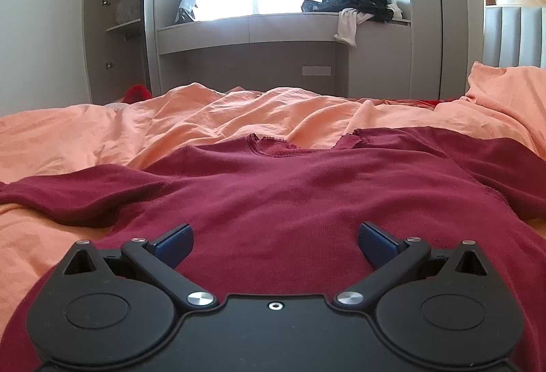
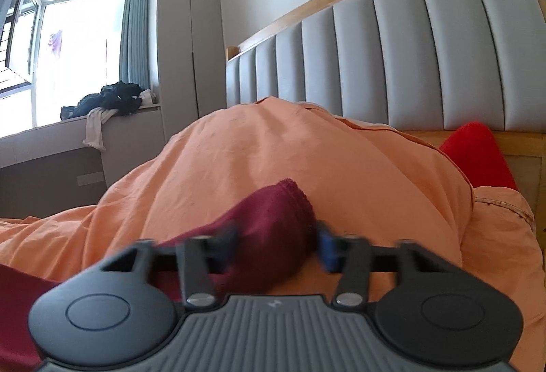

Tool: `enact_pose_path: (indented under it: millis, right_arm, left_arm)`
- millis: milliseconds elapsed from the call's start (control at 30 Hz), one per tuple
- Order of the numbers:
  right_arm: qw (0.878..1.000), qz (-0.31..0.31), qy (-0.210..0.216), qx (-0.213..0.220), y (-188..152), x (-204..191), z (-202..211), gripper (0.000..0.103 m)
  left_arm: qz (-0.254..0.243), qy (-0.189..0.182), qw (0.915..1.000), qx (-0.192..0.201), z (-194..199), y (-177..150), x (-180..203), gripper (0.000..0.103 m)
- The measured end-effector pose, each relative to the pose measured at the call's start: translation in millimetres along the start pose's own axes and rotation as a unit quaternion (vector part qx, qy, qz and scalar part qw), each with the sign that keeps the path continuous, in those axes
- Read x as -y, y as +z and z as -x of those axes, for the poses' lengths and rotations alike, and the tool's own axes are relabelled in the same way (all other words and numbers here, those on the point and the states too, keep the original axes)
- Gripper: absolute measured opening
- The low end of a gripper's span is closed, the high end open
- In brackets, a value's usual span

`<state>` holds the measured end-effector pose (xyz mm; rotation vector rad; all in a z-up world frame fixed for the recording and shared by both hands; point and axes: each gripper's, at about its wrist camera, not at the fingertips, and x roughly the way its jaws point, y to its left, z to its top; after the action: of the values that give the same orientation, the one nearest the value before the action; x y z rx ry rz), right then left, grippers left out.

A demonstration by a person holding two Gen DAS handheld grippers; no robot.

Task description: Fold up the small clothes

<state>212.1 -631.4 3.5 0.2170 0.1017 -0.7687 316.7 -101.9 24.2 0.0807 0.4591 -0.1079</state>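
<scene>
A maroon long-sleeved top (image 1: 290,194) lies spread flat on the orange bedcover (image 1: 85,140), its neckline (image 1: 283,150) towards the window. Over its lower part my left gripper (image 1: 275,244) stands open, the blue pads (image 1: 174,244) wide apart with only flat cloth below them. In the right wrist view the cuff end of one maroon sleeve (image 2: 273,222) lies bunched on the orange cover. My right gripper (image 2: 277,242) is blurred, and its pads (image 2: 327,251) sit against both sides of that sleeve, shut on it.
A grey padded headboard (image 2: 409,58) and a red pillow (image 2: 477,153) stand behind the humped orange cover (image 2: 273,146). On the window ledge (image 1: 273,24) lies a heap of dark clothes (image 1: 355,5). A grey wardrobe (image 1: 112,17) stands open at the left.
</scene>
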Motion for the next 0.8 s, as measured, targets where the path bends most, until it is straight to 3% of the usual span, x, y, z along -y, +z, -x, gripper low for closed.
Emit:
enact_pose_path:
  millis: [67, 200, 400, 600, 800]
  right_arm:
    - [1.0, -0.009, 0.008, 0.01, 4.1, -5.6, 14.0, 0.014]
    - [0.998, 0.003, 0.047, 0.04, 27.5, -29.0, 42.1, 0.012]
    - [0.984, 0.032, 0.159, 0.074, 79.1, -96.1, 97.1, 0.012]
    - [0.945, 0.066, 0.306, 0.093, 103.2, -188.2, 164.0, 0.011]
    - [0.898, 0.096, 0.424, 0.064, 84.9, -289.5, 216.1, 0.011]
  left_arm:
    - [0.001, 0.0, 1.0, -0.001, 2.1, 4.0, -2.8, 0.103]
    - [0.007, 0.013, 0.9999, 0.008, 11.1, 13.3, -13.0, 0.103]
    - [0.045, 0.032, 0.9984, 0.008, 20.9, 26.2, -47.4, 0.103]
    - [0.088, 0.067, 0.9936, 0.021, 36.7, 31.0, -94.1, 0.103]
    - [0.15, 0.102, 0.9829, 0.032, 58.1, 26.1, -156.3, 0.103]
